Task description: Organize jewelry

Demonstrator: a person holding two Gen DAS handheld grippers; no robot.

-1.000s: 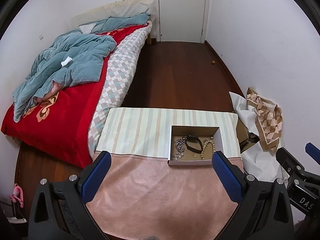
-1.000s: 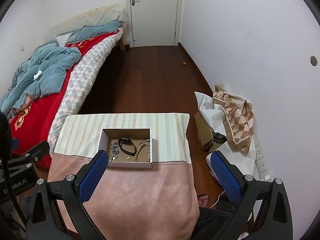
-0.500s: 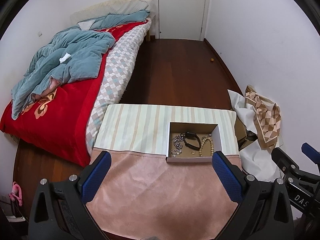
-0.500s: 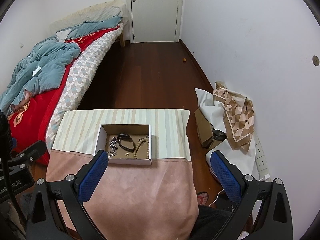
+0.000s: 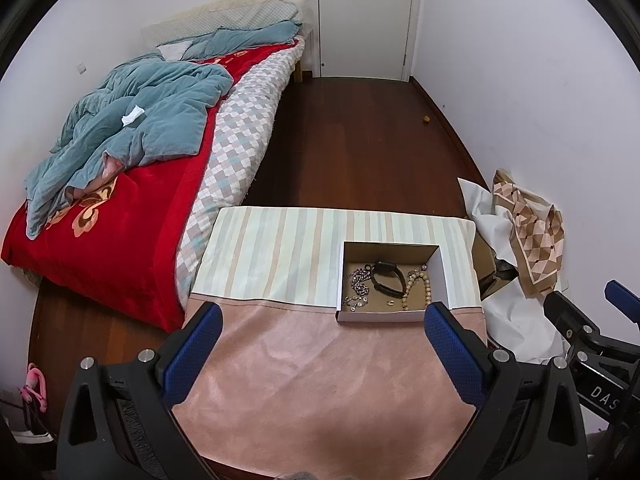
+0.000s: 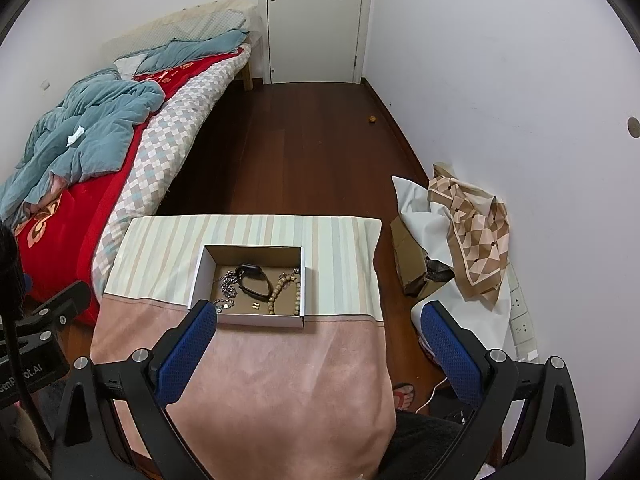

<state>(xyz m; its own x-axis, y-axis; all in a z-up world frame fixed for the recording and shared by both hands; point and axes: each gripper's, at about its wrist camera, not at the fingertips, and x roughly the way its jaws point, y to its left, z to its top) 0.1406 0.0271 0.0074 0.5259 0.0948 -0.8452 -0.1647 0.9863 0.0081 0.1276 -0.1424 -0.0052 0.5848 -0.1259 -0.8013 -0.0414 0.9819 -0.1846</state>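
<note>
A shallow white cardboard box (image 5: 444, 276) (image 6: 200, 276) sits on a small table covered with a pink and striped cloth (image 5: 304, 364) (image 6: 280, 368). Inside lie a black wristband (image 5: 386, 278) (image 6: 252, 280), a wooden bead bracelet (image 5: 418, 286) (image 6: 286, 288), a silver chain (image 5: 358, 284) (image 6: 227, 288) and a small gold piece (image 5: 390, 302) (image 6: 255, 305). My left gripper (image 5: 322, 344) is open and empty, held above the pink cloth in front of the box. My right gripper (image 6: 318, 340) is open and empty, also in front of the box, above its right half.
A bed with a red cover and blue quilt (image 5: 132, 128) (image 6: 80, 136) stands left of the table. A patterned scarf on white cloth and a cardboard box (image 5: 524, 236) (image 6: 472, 232) lie on the floor at the right wall. A white door (image 5: 364, 16) is at the far end.
Both grippers have risen and drawn back slightly, so the table and box sit a little lower and further in view. Both stay open; the jewelry has not moved.
</note>
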